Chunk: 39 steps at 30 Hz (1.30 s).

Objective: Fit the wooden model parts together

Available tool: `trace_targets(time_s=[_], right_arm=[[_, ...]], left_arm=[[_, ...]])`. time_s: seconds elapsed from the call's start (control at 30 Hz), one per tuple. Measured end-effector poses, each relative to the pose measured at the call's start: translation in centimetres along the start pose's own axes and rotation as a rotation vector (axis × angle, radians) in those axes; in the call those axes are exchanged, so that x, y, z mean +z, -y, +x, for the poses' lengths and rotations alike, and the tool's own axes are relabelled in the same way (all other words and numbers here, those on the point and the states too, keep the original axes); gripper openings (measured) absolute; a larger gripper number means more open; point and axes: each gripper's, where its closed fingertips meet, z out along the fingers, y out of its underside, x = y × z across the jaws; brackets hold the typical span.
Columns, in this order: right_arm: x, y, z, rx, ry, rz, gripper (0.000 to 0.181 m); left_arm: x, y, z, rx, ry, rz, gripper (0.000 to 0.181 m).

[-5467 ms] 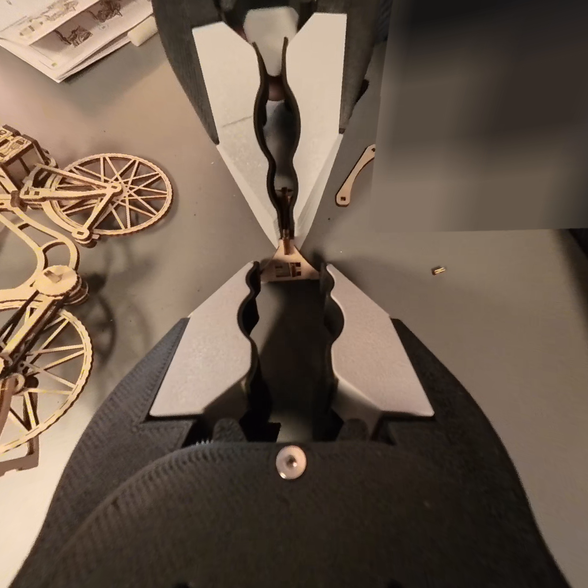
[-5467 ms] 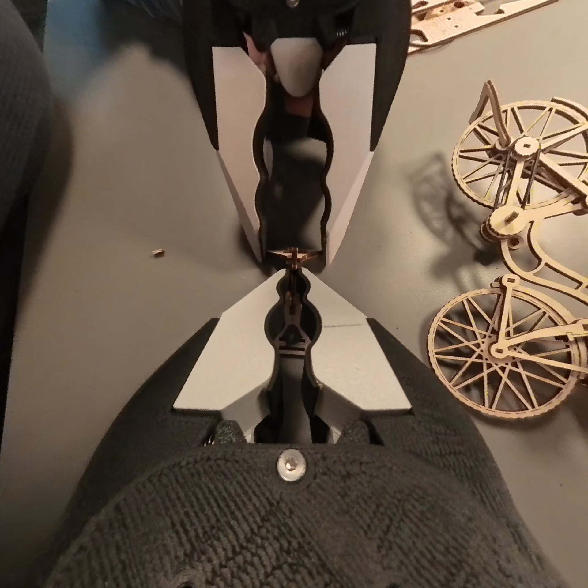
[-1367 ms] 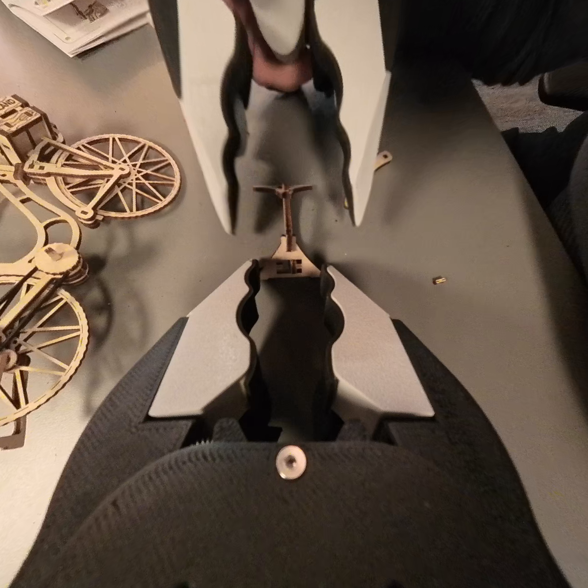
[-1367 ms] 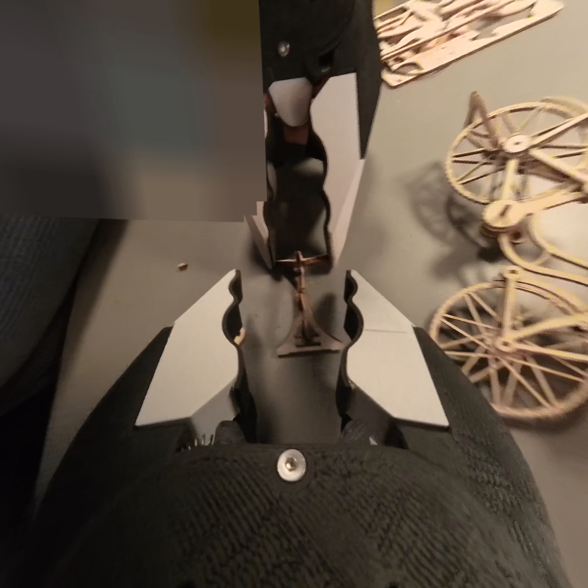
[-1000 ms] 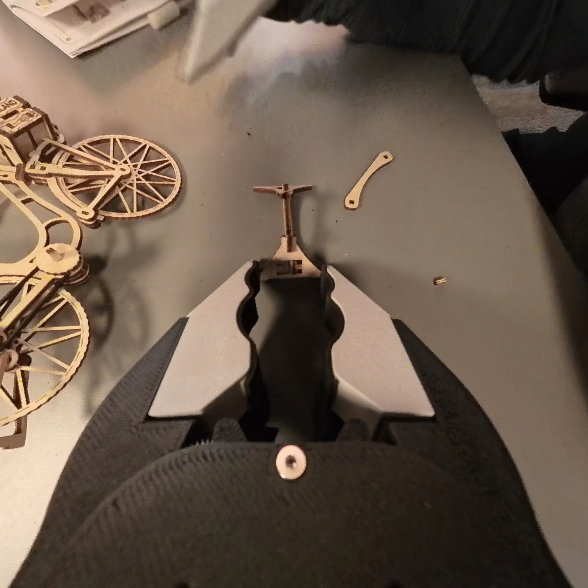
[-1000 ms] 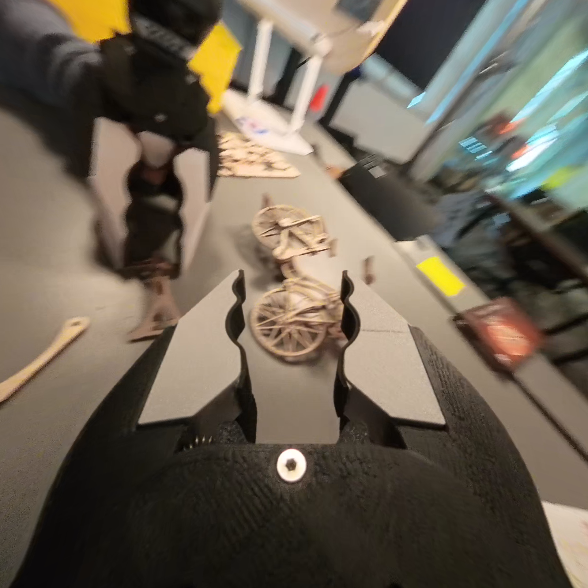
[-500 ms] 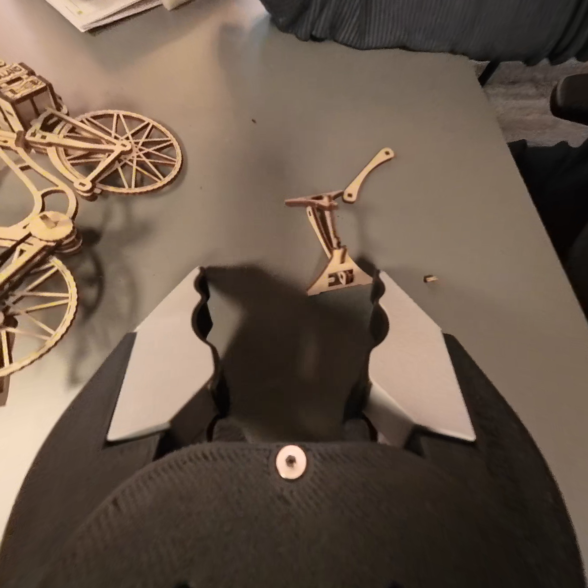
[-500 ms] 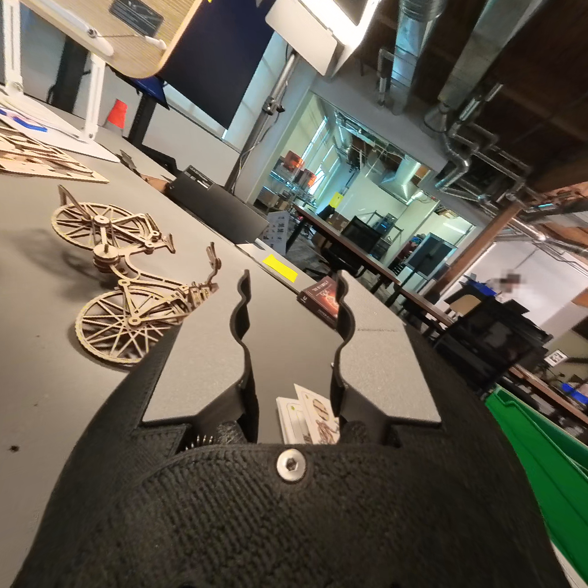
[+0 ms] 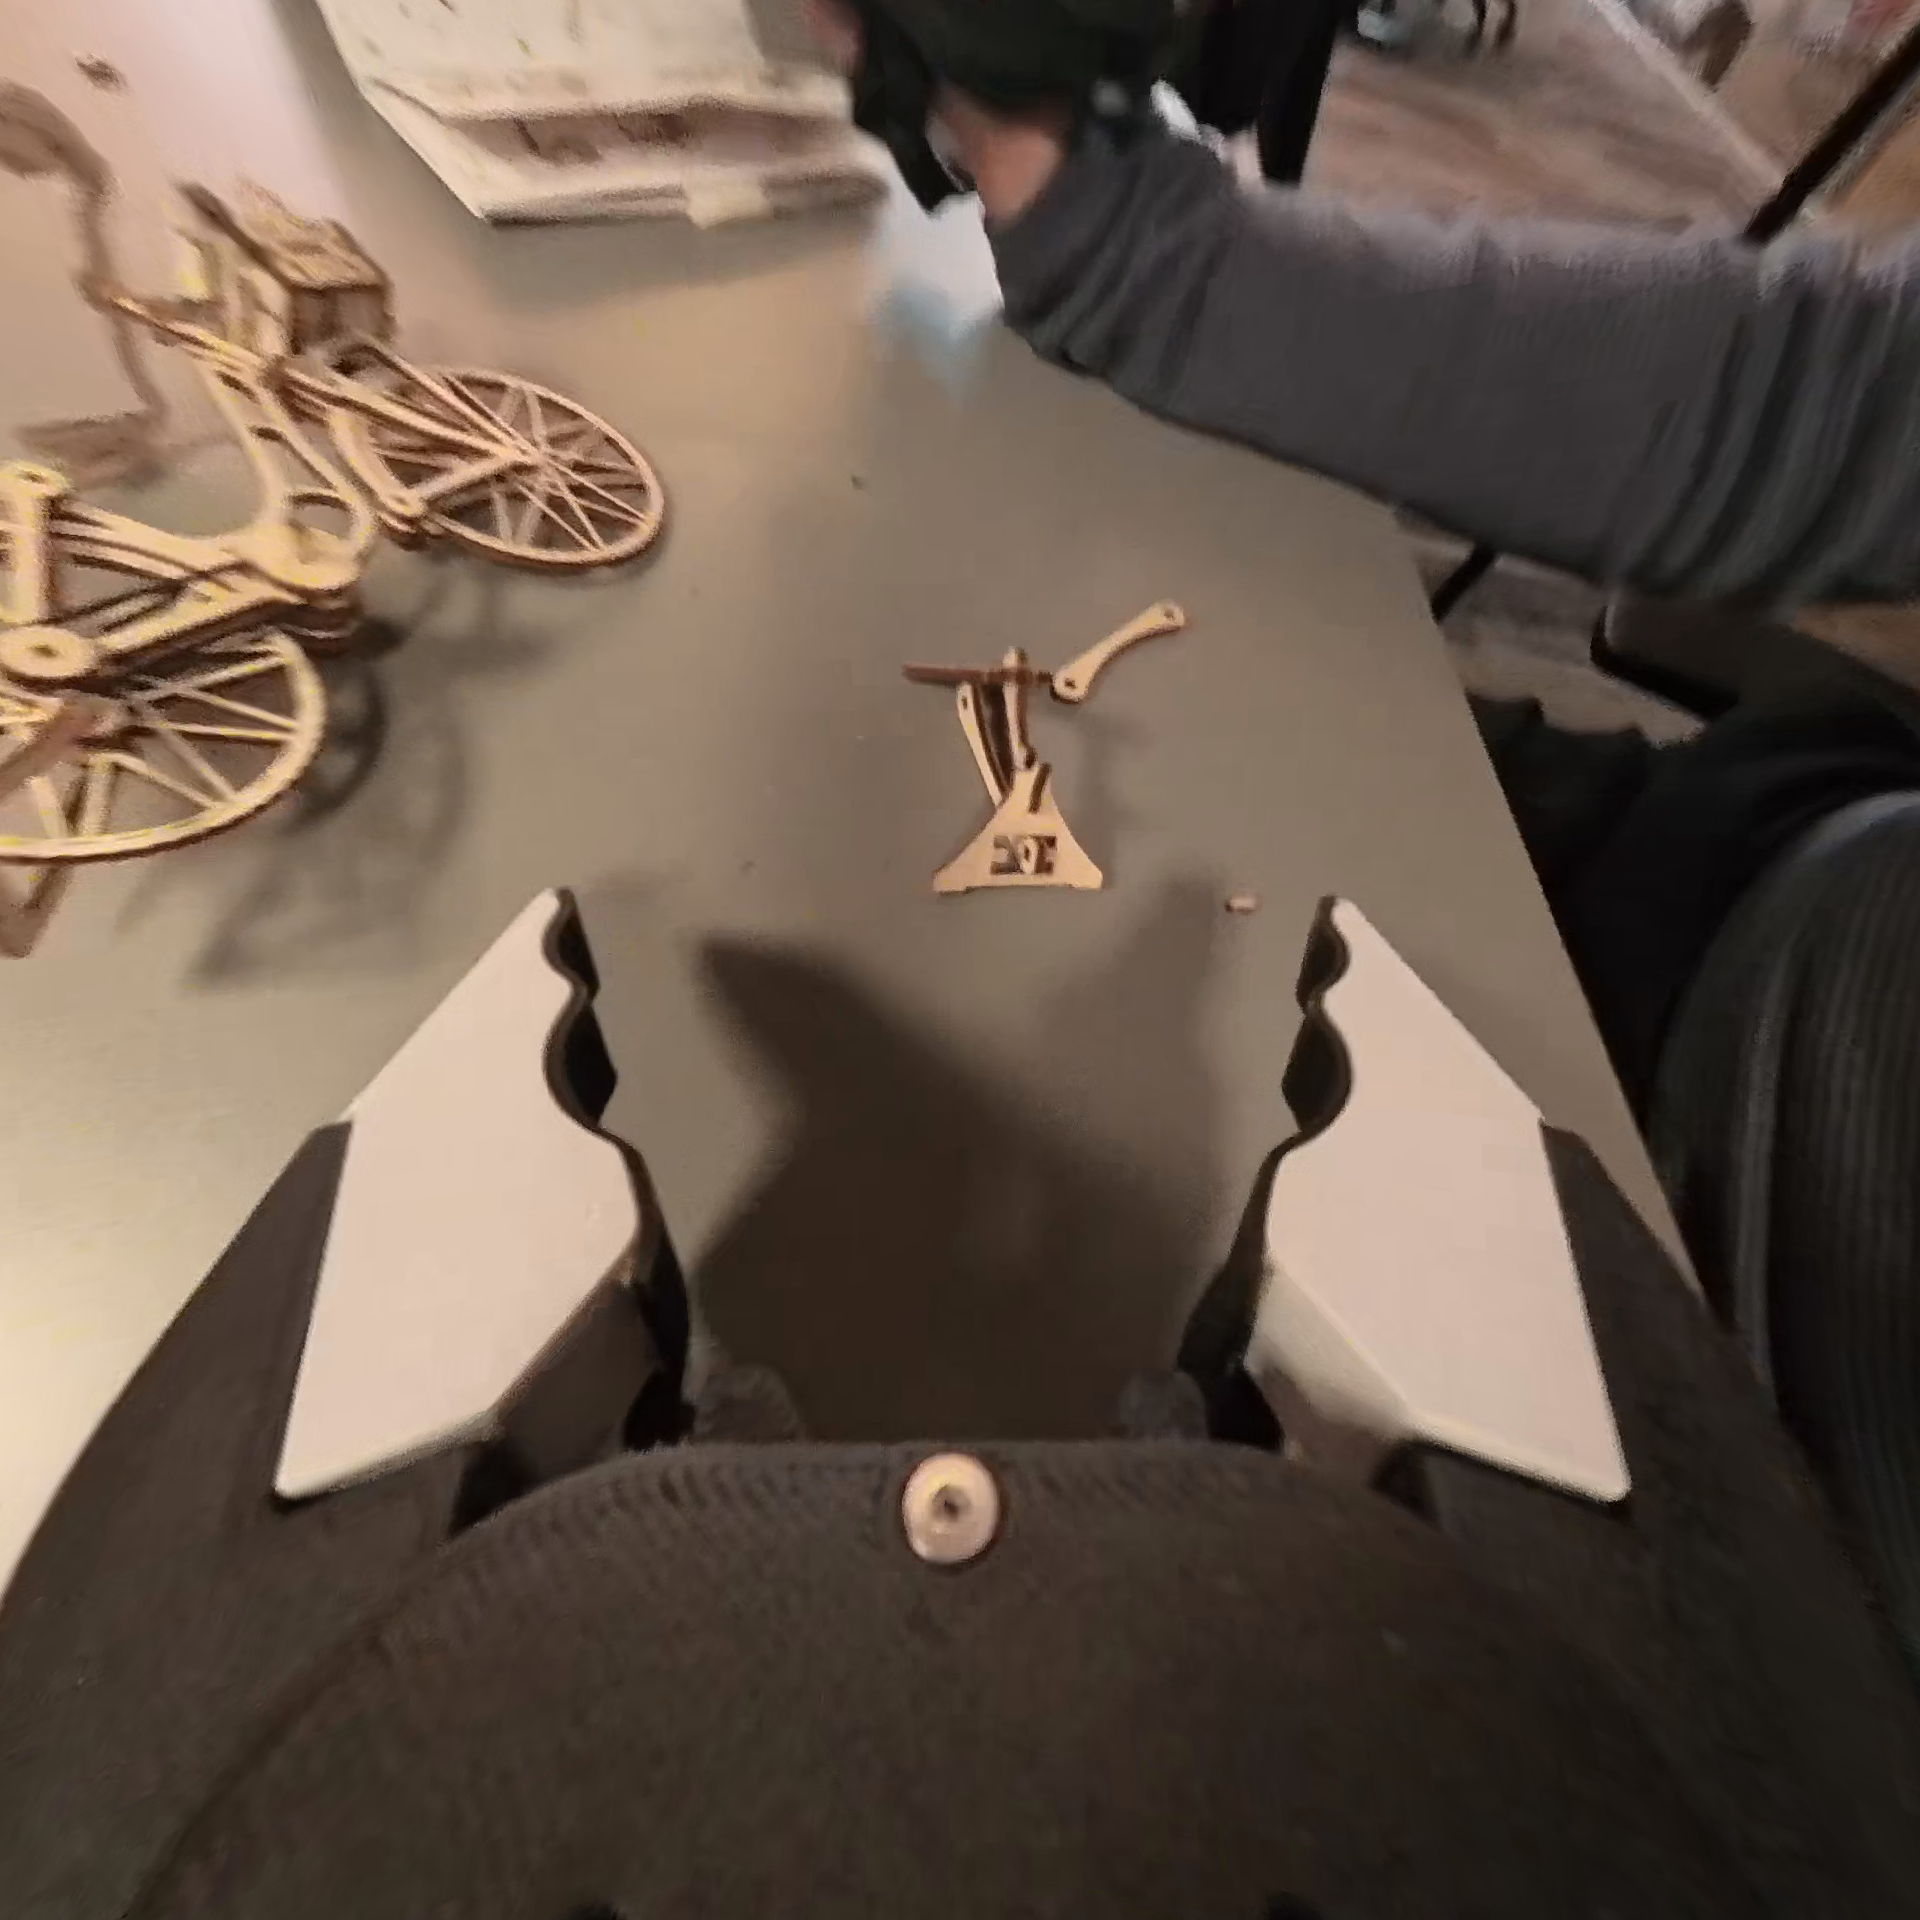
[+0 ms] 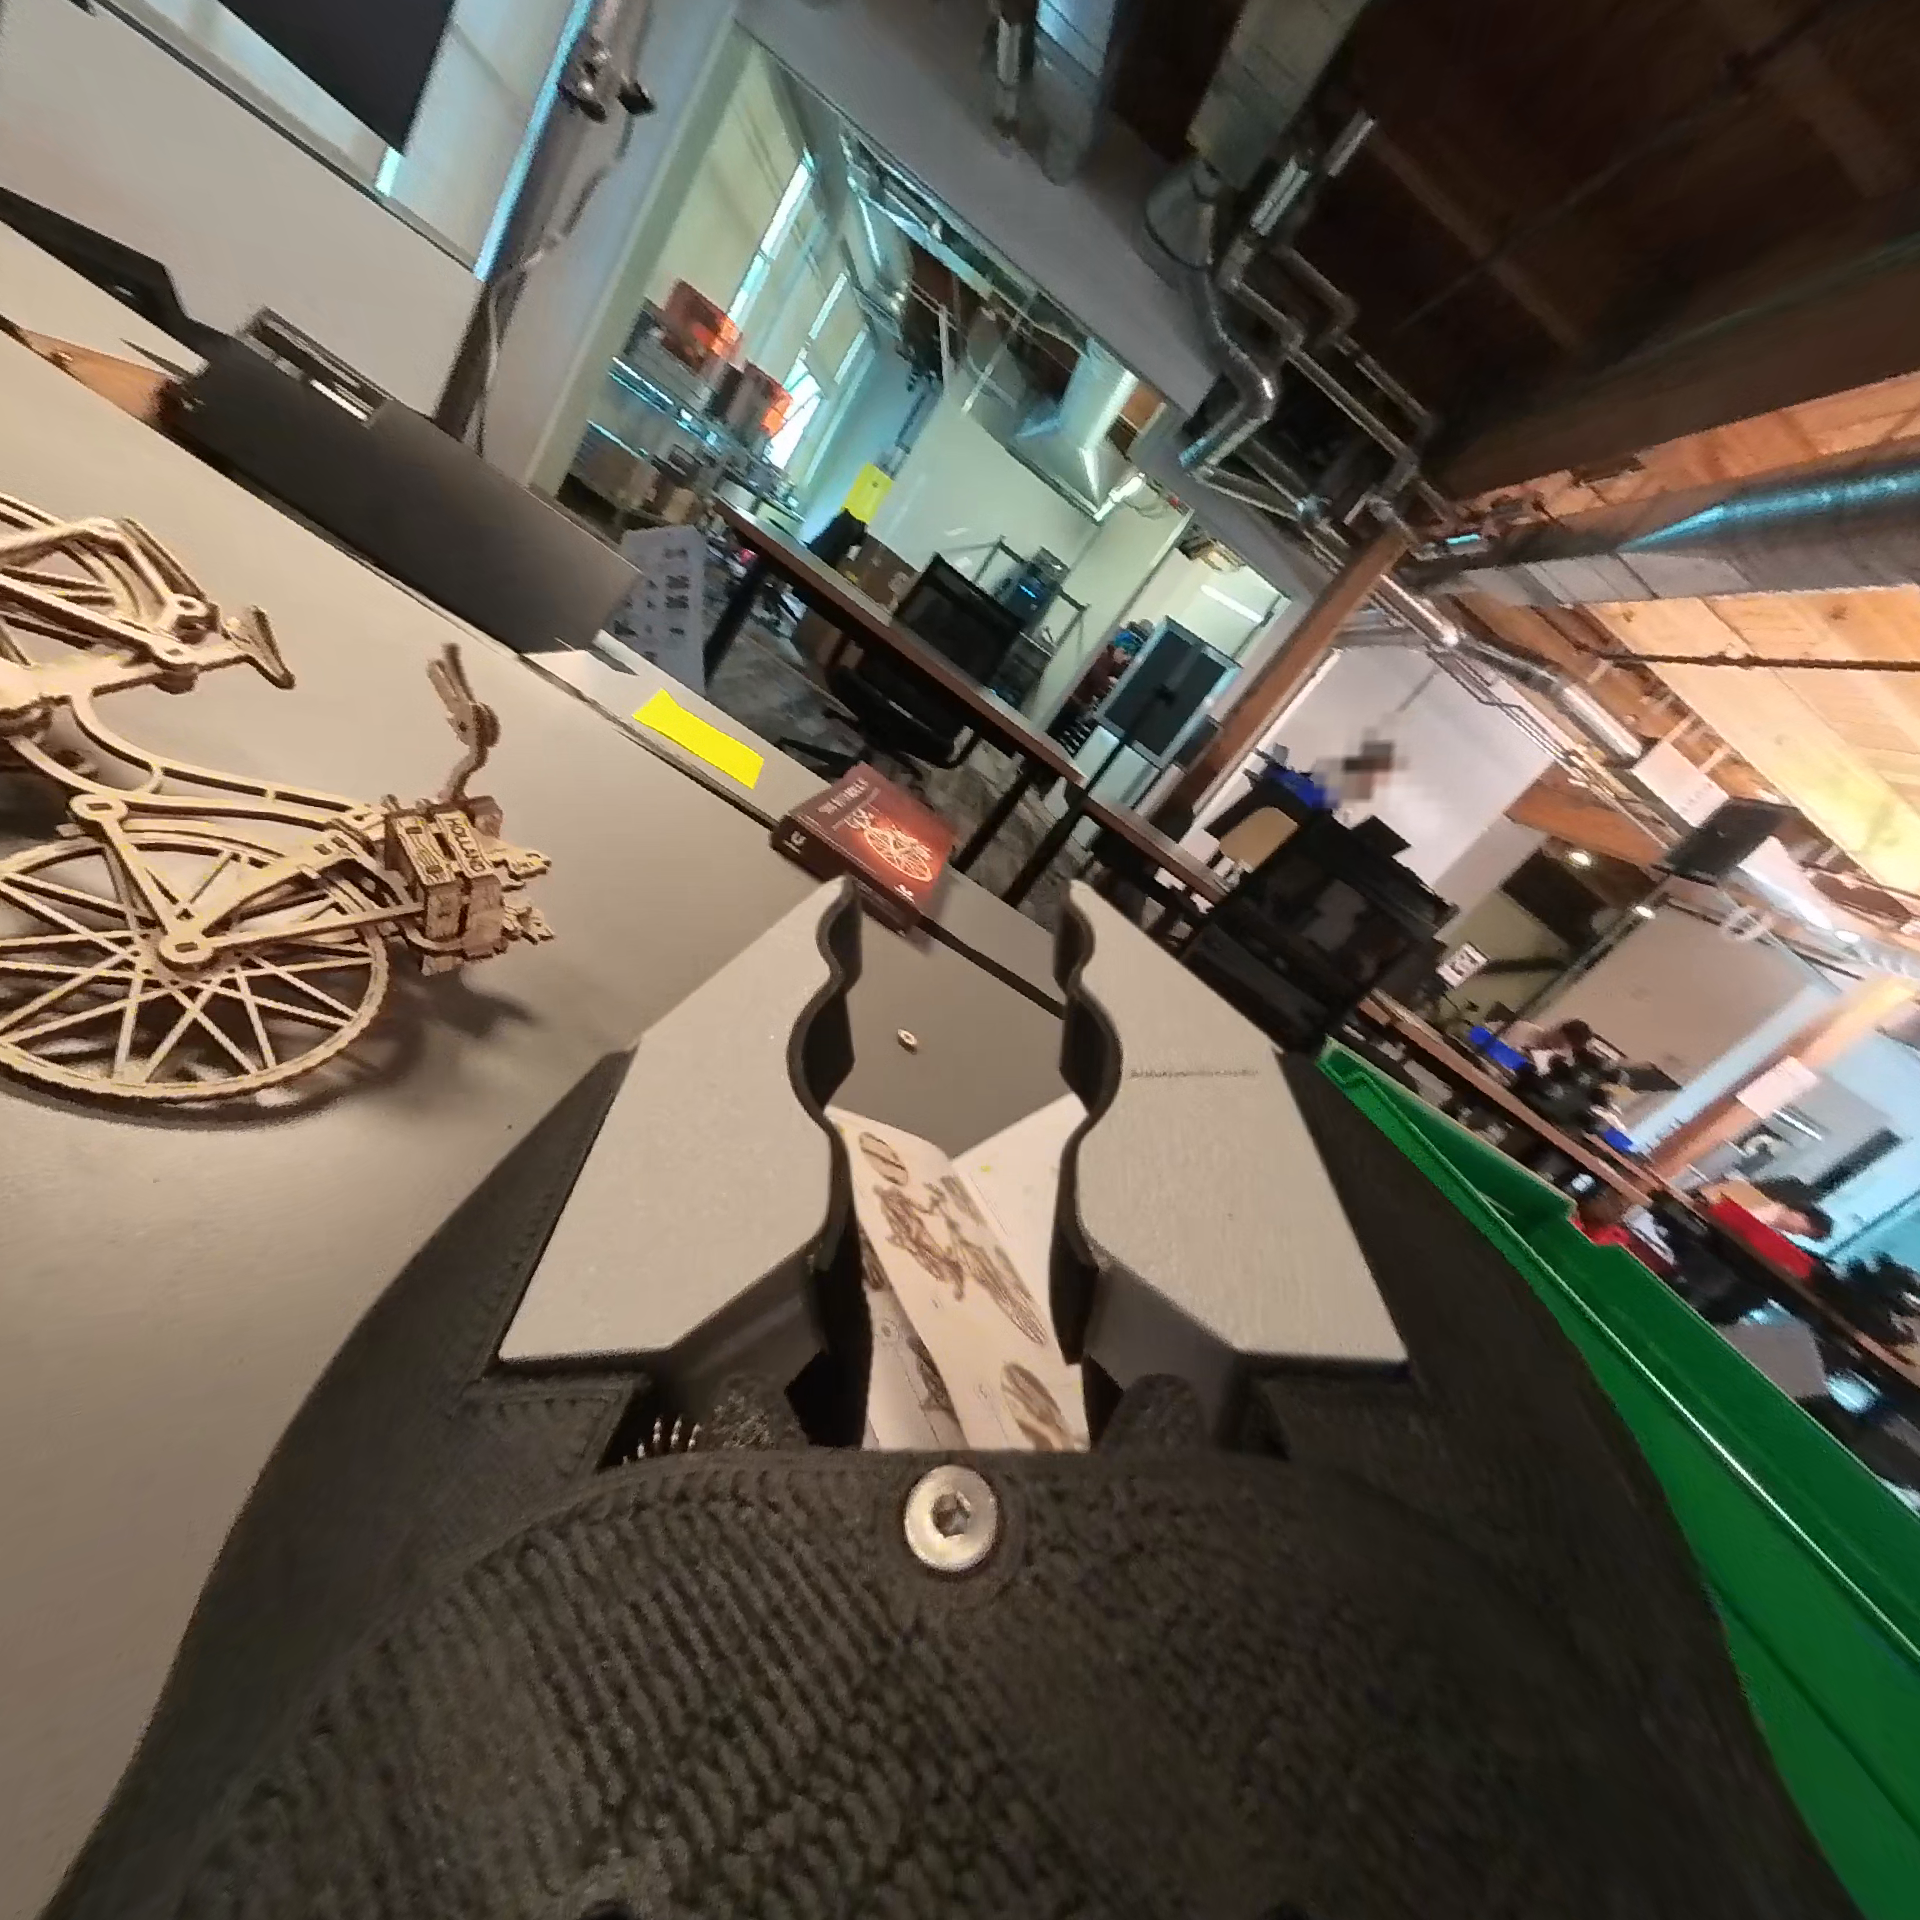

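Note:
A small wooden assembly (image 9: 1003,779), a triangular foot with a stem and crossbar, lies free on the grey table (image 9: 790,582). A curved wooden link (image 9: 1117,652) lies touching its crossbar end. My left gripper (image 9: 945,914) is wide open and empty, just short of the foot. A wooden bicycle model (image 9: 260,499) lies at the left; it also shows in the right wrist view (image 10: 208,883). My right gripper (image 10: 956,920) is open and empty, tilted up and pointing across the room, over a printed instruction sheet (image 10: 935,1268).
A tiny wooden peg (image 9: 1238,903) lies right of the foot. Instruction sheets (image 9: 603,114) lie at the table's far end. A grey sleeve (image 9: 1455,353) reaches over the far right. A dark red box (image 10: 868,836), yellow tape (image 10: 698,736) and a green bin (image 10: 1662,1403) lie ahead of my right gripper. The grippers' ends are close to 30 cm from one another. My right tips are about 30 cm from the tiny wooden peg (image 9: 1238,903), my left tips only 6 cm.
Both grippers let go of the wooden assembly and opened. It tipped over onto the table. The left gripper drew back and opened wider. The right gripper swung away and tilted up.

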Motion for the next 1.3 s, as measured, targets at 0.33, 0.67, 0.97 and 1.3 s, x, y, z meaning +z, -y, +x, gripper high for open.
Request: trace_targets(time_s=[0.33, 0.67, 0.97, 1.3], right_arm=[[-7.0, 4.3, -7.9, 0.211, 0.202, -0.146, 0.032], [-14.4, 6.4, -22.6, 0.36, 0.715, -0.568, 0.039], [-13.1, 5.2, -23.5, 0.476, 0.849, -0.626, 0.063], [-10.2, 3.8, -21.5, 0.301, 0.823, -0.641, 0.088]], left_arm=[[0.0, -0.5, 1.4, 0.012, -0.066, -0.025, 0.104], [2.6, -2.9, 3.9, 0.221, -0.06, -0.222, 0.108], [2.4, -3.0, 4.7, 0.225, -0.108, -0.217, 0.106], [2.5, -3.1, 5.7, 0.241, -0.145, -0.22, 0.105]])
